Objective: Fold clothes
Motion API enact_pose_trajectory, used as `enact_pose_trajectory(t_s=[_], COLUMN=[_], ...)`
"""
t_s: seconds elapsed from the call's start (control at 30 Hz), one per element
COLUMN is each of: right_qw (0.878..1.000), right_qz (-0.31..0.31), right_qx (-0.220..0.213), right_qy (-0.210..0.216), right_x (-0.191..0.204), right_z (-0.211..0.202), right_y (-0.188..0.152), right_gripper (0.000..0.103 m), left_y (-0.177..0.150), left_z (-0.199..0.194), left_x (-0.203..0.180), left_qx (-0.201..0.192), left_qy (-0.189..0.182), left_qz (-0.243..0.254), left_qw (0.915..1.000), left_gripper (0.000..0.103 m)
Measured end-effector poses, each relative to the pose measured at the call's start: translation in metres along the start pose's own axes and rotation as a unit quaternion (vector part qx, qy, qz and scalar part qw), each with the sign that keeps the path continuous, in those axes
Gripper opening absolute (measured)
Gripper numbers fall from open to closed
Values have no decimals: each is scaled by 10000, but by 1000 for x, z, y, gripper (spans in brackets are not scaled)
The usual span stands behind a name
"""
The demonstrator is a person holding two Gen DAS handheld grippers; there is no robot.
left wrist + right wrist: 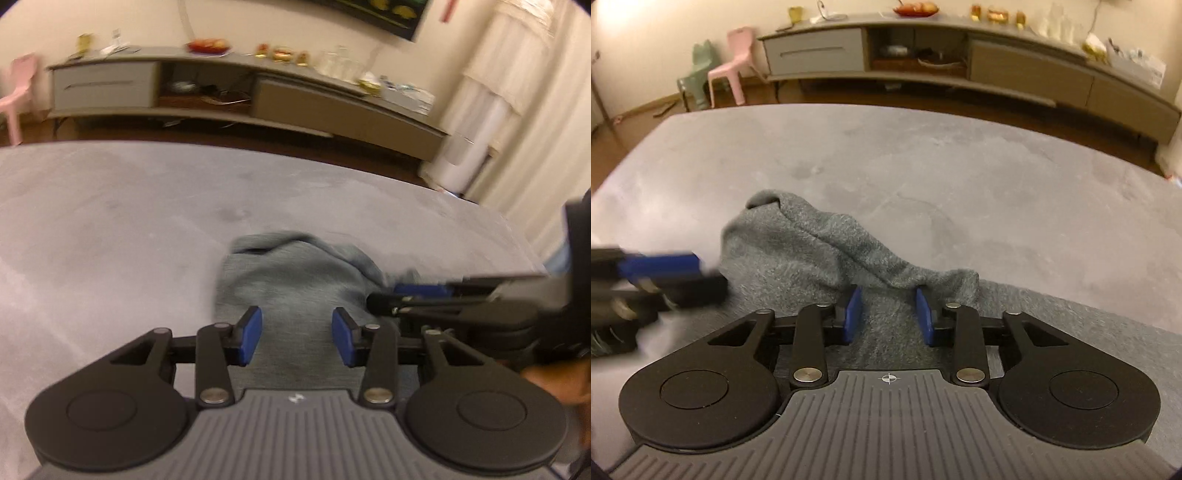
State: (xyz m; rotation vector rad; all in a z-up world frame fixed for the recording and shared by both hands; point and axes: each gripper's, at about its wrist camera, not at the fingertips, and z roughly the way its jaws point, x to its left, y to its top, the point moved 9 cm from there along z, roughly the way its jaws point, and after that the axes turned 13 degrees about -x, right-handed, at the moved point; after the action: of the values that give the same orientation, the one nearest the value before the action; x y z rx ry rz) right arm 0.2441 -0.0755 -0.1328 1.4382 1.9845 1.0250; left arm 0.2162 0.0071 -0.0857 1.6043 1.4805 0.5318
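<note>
The heathered grey knit garment lay bunched on the grey suede-like table, one ridge raised. Both tongs were spread, gripping nothing: the left tongs and right tongs hovered over its near part (probably placed to catch an edge, though whether mid-fold is unclear).

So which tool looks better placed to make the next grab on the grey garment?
Probably the right tool: it is open, and a raised ridge of the grey garment runs down between its pads. The left tool is also open, but only flat cloth shows between its pads.
</note>
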Motion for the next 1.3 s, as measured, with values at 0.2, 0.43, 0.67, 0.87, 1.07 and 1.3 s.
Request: enact_pose_trajectory(t_s=[0.2, 0.43, 0.67, 0.87, 1.07, 1.3], right_qw=[9973, 9974, 9900, 9896, 9860, 9834], right_qz=[-231, 27, -548, -986, -1022, -808], right_qx=[-327, -579, -694, -202, -212, -495], right_qy=[608, 428, 1097, 1027, 1301, 1550], right_x=[4, -23, 8, 29, 35, 32], right_z=[-104, -131, -157, -151, -173, -183], right_y=[-51, -76, -73, -103, -112, -104], right_gripper=[31, 43, 40, 42, 40, 39], left_y=[-27, -17, -28, -34, -52, -65], left_z=[14, -5, -20, -15, -46, -47], left_x=[-11, -16, -28, -17, -20, -10], left_qx=[185, 67, 174, 342, 374, 469], left_qy=[153, 331, 202, 258, 109, 119], left_qz=[738, 505, 740, 490, 651, 461], left_qw=[9970, 9982, 9969, 9979, 9971, 9978], left_gripper=[57, 49, 50, 50, 50, 58])
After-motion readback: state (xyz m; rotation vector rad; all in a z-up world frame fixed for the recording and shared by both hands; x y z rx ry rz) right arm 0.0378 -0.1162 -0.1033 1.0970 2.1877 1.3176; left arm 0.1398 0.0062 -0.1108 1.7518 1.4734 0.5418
